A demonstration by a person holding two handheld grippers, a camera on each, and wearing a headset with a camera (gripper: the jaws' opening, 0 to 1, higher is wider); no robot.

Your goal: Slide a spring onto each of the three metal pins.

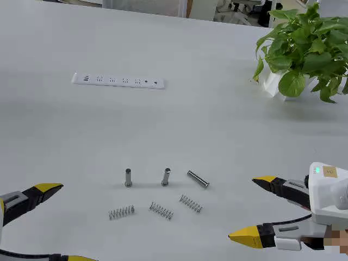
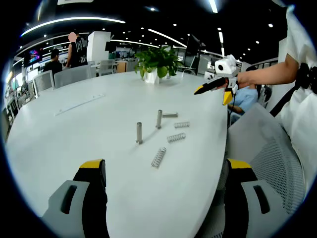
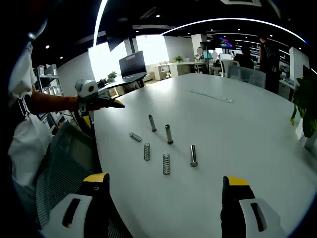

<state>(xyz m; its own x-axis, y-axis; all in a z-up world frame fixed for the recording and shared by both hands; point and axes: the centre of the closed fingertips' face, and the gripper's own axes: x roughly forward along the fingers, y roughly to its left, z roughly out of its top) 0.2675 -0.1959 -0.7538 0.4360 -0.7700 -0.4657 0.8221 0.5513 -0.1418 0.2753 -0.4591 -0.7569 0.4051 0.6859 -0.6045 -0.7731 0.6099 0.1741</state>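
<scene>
A: So, how far along is it?

B: Not begun, by my reading. All three springs lie loose on the counter (image 1: 217, 125), in a row just in front of the pins: the left spring (image 1: 121, 211), the middle spring (image 1: 161, 210) and the right spring (image 1: 191, 203). None sits on a pin.

A: And the pins?

B: The left pin (image 1: 128, 177) and the middle pin (image 1: 166, 176) stand upright. The right pin (image 1: 198, 178) lies on its side. All are bare, so all three slides are left to do, and the lying pin will likely need standing up or holding steady first.

A: The grippers?

B: The left hand-held gripper (image 1: 76, 223) has its jaws spread wide with nothing between them, off to the left of the springs. The right hand-held gripper (image 1: 242, 207) is just as wide and just as empty, to the right of the right spring, near it but not touching.

A: Anything in the way?

B: Nothing, I'd say. A white power strip (image 1: 118, 80) lies well behind the pins, and a potted plant (image 1: 302, 51) stands at the far right, both well apart from the work. The one hazard I see is that the springs are small and lie close together, so taking one could nudge its neighbour.
</scene>
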